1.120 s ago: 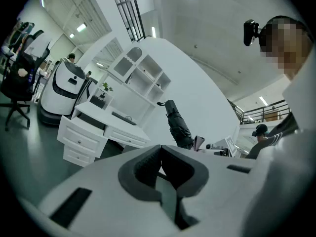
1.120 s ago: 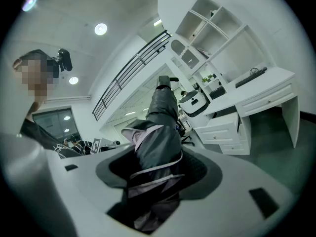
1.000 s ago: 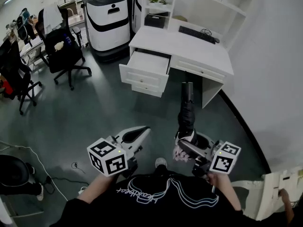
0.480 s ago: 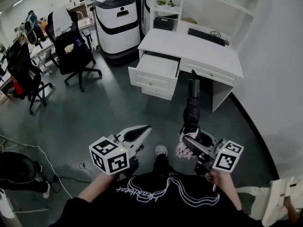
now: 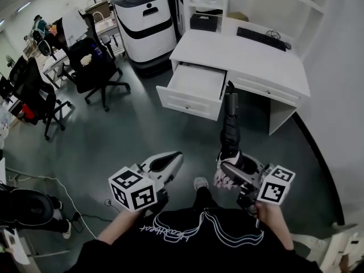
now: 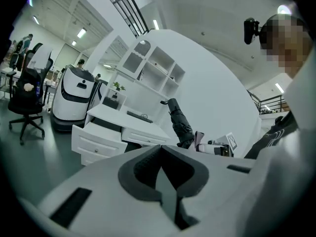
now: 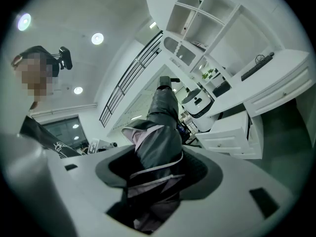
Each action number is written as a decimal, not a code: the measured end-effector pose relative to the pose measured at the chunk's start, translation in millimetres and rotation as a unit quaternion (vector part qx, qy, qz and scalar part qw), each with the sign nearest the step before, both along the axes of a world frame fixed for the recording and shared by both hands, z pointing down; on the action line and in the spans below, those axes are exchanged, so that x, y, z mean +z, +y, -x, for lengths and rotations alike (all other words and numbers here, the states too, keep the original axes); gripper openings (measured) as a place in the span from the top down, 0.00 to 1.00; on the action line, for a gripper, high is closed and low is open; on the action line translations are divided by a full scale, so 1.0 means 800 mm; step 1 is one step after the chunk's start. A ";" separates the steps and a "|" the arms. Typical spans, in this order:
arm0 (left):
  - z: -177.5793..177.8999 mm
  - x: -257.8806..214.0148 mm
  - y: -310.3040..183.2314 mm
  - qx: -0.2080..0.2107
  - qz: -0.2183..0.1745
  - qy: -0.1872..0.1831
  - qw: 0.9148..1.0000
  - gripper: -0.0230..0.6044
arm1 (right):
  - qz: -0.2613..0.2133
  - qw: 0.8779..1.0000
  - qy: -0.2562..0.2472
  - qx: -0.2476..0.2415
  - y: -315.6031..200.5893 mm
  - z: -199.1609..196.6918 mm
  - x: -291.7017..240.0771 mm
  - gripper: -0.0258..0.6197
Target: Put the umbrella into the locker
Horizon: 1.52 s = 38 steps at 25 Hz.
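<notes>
Firmly, right tongs (image 5: 228, 170) clamp the folded fabric umbrella (image 5: 230, 127); left tongs (image 5: 170, 159) closed, empty.

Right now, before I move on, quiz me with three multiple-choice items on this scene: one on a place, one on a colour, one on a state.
1. The keyboard lies: A in the drawer; B on the desk top; C on the floor.
2. The desk is: A white; B black; C brown.
3. The right gripper is: A open and empty; B shut on nothing; C shut on the umbrella.
Answers: 1 B, it sits near the desk's back edge. 2 A, the top and fronts are white. 3 C, the folded umbrella is clamped between its jaws.
</notes>
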<state>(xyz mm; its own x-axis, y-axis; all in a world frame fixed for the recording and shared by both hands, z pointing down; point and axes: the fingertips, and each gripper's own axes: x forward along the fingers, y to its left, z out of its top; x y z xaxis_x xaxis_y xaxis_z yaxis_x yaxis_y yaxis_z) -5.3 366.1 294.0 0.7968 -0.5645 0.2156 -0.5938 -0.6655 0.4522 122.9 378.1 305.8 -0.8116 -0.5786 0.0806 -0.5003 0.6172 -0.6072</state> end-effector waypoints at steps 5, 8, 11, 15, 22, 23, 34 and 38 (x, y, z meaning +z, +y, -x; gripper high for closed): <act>-0.033 0.015 -0.079 0.000 0.030 -0.003 1.000 0.96 | 0.020 1.000 0.008 -0.008 -0.082 -0.026 0.012 0.55; -0.052 0.019 -0.131 -0.001 0.041 -0.006 0.999 0.96 | 0.029 0.999 0.013 -0.016 -0.134 -0.039 0.019 0.55; -0.068 0.018 -0.180 -0.007 0.045 -0.008 0.999 0.96 | 0.033 0.999 0.016 -0.028 -0.181 -0.046 0.024 0.55; -0.086 0.008 -0.227 -0.015 0.036 -0.008 0.999 0.96 | 0.030 0.998 0.019 -0.045 -0.229 -0.052 0.021 0.55; -0.080 -0.012 -0.266 -0.035 0.010 -0.003 0.999 0.96 | 0.004 0.998 0.034 -0.059 -0.283 -0.050 0.002 0.55; -0.076 -0.013 -0.267 -0.038 0.006 -0.002 0.999 0.96 | 0.000 0.998 0.035 -0.059 -0.285 -0.048 0.000 0.55; -0.041 -0.003 -0.290 -0.061 0.007 0.016 0.998 0.96 | -0.006 0.997 0.049 -0.054 -0.317 -0.032 0.002 0.55; -0.040 0.005 -0.314 -0.054 0.018 0.020 0.998 0.96 | 0.006 0.997 0.059 -0.051 -0.337 -0.029 0.011 0.55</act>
